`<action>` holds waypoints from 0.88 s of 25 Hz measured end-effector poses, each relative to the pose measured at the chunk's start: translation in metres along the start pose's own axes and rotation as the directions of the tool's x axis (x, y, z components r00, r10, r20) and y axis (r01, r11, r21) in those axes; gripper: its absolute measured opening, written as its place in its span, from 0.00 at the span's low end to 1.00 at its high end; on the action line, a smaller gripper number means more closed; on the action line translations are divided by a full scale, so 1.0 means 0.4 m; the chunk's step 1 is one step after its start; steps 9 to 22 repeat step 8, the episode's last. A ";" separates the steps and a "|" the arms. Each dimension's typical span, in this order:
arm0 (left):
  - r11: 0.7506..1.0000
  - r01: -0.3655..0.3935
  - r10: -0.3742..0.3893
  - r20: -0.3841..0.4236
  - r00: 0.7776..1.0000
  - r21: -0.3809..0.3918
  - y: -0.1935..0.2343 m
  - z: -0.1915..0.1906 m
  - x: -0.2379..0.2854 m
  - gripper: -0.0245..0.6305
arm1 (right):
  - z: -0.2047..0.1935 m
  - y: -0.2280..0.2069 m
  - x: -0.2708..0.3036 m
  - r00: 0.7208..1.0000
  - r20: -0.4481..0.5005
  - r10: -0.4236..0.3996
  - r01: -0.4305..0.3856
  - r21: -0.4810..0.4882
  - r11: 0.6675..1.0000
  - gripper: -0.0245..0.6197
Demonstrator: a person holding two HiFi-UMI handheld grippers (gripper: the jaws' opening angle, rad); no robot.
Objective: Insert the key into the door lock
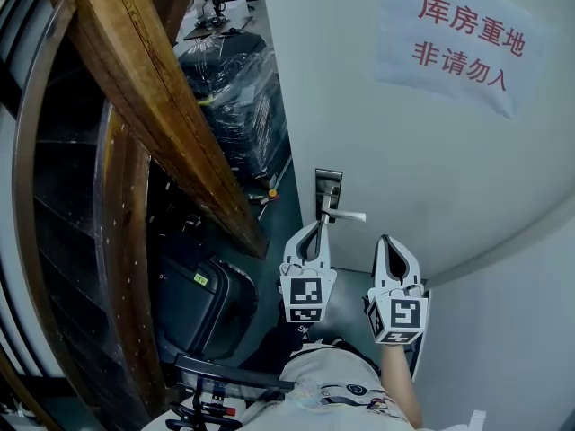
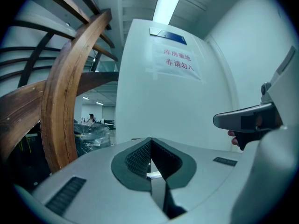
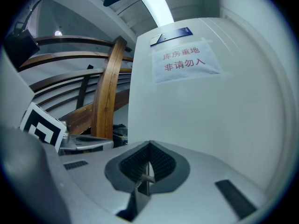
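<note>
A white door (image 1: 431,169) carries a paper sign (image 1: 463,43), a metal lock plate (image 1: 327,180) and a pale lever handle (image 1: 346,215). My left gripper (image 1: 314,227) is shut, with its tips right at the inner end of the handle. In the left gripper view (image 2: 150,141) a pale strip of the handle (image 2: 154,175) shows in the gap behind the pads. I cannot tell whether it is gripped. My right gripper (image 1: 388,241) points at the door below and to the right of the handle. It is shut on a small metal key (image 3: 146,177) (image 3: 149,146).
Curved wooden stair rails (image 1: 153,106) rise close on the left of the doorway. Plastic-wrapped goods (image 1: 229,88) stand beyond them. A black case (image 1: 193,303) lies on the floor at lower left. A pale wall (image 1: 503,330) runs on the right.
</note>
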State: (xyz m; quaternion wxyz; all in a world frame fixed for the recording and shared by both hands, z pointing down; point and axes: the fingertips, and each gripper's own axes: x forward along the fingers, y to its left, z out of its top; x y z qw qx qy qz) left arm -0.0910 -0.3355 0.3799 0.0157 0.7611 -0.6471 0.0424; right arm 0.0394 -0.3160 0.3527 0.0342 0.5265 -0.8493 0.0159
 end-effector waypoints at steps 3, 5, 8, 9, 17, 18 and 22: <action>1.000 -0.001 0.001 0.000 1.000 -0.003 0.002 0.002 0.001 0.04 | 0.000 0.000 0.000 1.000 -0.001 -0.001 0.001 -0.001 1.000 0.05; 1.000 -0.001 0.001 0.003 1.000 -0.002 0.002 0.006 0.001 0.04 | 0.002 0.002 0.000 1.000 0.002 0.001 -0.001 -0.003 1.000 0.05; 1.000 0.001 -0.001 0.004 1.000 -0.001 0.000 0.009 -0.001 0.04 | 0.004 0.005 -0.001 1.000 0.005 0.003 -0.003 -0.006 1.000 0.05; 1.000 0.001 -0.001 0.004 1.000 -0.001 0.000 0.009 -0.001 0.04 | 0.004 0.005 -0.001 1.000 0.005 0.003 -0.003 -0.006 1.000 0.05; 1.000 0.001 -0.001 0.004 1.000 -0.001 0.000 0.009 -0.001 0.04 | 0.004 0.005 -0.001 1.000 0.005 0.003 -0.003 -0.006 1.000 0.05; 1.000 0.001 -0.001 0.004 1.000 -0.001 0.000 0.009 -0.001 0.04 | 0.004 0.005 -0.001 1.000 0.005 0.003 -0.003 -0.006 1.000 0.05; 1.000 0.001 -0.001 0.004 1.000 -0.001 0.000 0.009 -0.001 0.04 | 0.004 0.005 -0.001 1.000 0.005 0.003 -0.003 -0.006 1.000 0.05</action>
